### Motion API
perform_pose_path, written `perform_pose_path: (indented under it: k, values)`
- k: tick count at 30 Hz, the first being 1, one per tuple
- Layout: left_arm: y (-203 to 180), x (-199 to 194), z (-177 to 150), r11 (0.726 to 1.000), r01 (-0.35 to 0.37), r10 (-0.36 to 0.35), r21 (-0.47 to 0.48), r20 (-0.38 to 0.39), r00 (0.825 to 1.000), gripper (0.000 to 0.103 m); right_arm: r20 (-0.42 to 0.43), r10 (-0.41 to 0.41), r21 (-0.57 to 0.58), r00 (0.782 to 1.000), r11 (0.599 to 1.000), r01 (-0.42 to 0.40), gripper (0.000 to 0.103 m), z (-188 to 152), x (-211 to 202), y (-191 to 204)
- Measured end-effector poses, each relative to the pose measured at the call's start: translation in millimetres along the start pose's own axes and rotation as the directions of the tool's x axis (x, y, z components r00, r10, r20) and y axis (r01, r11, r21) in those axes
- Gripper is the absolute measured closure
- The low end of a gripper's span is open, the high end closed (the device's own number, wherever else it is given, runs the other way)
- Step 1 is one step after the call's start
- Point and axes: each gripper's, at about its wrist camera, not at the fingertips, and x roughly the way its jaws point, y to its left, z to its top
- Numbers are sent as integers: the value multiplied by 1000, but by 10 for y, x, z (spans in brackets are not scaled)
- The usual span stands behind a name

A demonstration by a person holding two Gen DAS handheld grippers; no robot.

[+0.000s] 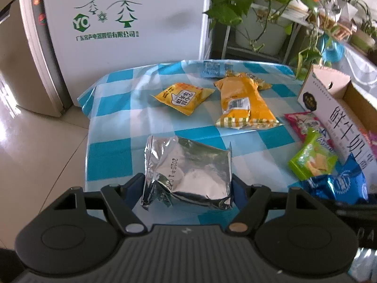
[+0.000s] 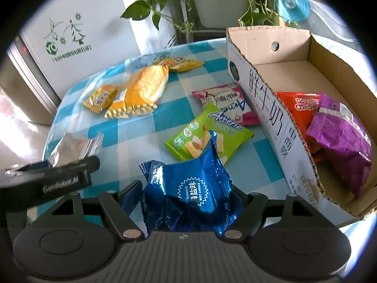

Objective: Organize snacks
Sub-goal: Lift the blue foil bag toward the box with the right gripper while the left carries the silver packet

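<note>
The left gripper (image 1: pixel 187 184) points steeply down over the near left part of the tabletop, its blue pads pressed on either side of a silver foil packet (image 1: pixel 188 172). The right gripper (image 2: pixel 188 195), tilted down alike, sits just beside it toward the near edge, jaws clamped on a blue foil packet (image 2: pixel 188 188).

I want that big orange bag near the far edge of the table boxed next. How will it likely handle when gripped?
The big orange bag looks puffed with air, so probably light for its size and squashy under the pads. Its glossy film may slip. It is longer than the small packets, so gripped at one end it would likely droop; a grip across the middle seems safer.
</note>
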Motion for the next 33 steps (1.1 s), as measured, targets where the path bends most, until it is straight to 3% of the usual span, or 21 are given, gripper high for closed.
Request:
perform_pose_path:
  k: [18,33]
  values:
    - [-197,-501,0,999,34,-32,-22,102,994,28,132,129,58,983,989,-138,21,146,-479,-234]
    - [-468,-723,41,998,53,-55,15,129,990,28,273,140,64,952,985,-163,21,343,-951,-576]
